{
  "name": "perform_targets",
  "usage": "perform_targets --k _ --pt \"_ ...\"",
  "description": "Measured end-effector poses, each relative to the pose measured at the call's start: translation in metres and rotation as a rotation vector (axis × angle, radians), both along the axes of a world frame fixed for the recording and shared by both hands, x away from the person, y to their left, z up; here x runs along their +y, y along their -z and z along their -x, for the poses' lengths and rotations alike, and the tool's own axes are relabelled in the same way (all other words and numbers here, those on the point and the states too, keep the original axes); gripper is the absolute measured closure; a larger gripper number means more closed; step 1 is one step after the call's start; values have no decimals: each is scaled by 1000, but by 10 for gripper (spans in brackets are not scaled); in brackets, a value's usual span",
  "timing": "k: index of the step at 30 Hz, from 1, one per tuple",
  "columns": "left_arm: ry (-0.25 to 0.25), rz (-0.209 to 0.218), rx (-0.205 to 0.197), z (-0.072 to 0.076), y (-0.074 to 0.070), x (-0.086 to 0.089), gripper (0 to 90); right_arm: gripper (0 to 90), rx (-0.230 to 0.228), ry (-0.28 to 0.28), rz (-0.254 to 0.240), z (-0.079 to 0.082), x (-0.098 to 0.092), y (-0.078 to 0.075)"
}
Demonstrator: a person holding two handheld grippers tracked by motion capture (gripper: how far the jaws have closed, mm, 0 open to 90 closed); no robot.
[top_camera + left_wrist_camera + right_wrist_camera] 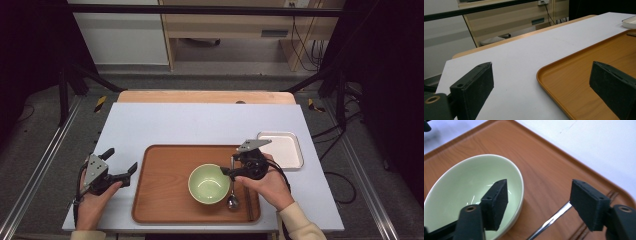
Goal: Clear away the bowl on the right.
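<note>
High view: we hovered over the spoon beside the bowl.
Our left gripper (120, 161) waited spread wide, holding nothing, left of the tray (160, 200). On it, the bowl (209, 184) sat empty; the spoon (232, 192), stiff, light and slippery, is best pinched mid-handle. Our right gripper (228, 165) stood apart, gripping nothing.

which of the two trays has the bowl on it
The brown wooden tray carries the green bowl, with a spoon beside it. The small white tray lies apart on the table.
</note>
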State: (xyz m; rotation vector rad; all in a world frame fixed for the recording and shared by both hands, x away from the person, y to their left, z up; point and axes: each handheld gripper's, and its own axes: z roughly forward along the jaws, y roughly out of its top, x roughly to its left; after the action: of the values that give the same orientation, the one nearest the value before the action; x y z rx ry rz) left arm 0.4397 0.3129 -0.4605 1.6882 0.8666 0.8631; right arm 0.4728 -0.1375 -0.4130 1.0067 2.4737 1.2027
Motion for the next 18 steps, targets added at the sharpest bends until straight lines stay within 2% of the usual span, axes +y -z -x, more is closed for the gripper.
perform_targets --k 3,8,13,18 --pt "2 1 0 1 0 0 51 226 -38 9 0 1 -5 -7" --pt "0 8 0 1 0 2 50 152 -88 53 -6 -1 -18 -17" --pt "-3 11 -2 0 0 3 50 116 -99 104 -21 -4 -38 -21" --pt "-4 9 0 1 1 2 50 123 -112 171 -28 -9 -60 -20"
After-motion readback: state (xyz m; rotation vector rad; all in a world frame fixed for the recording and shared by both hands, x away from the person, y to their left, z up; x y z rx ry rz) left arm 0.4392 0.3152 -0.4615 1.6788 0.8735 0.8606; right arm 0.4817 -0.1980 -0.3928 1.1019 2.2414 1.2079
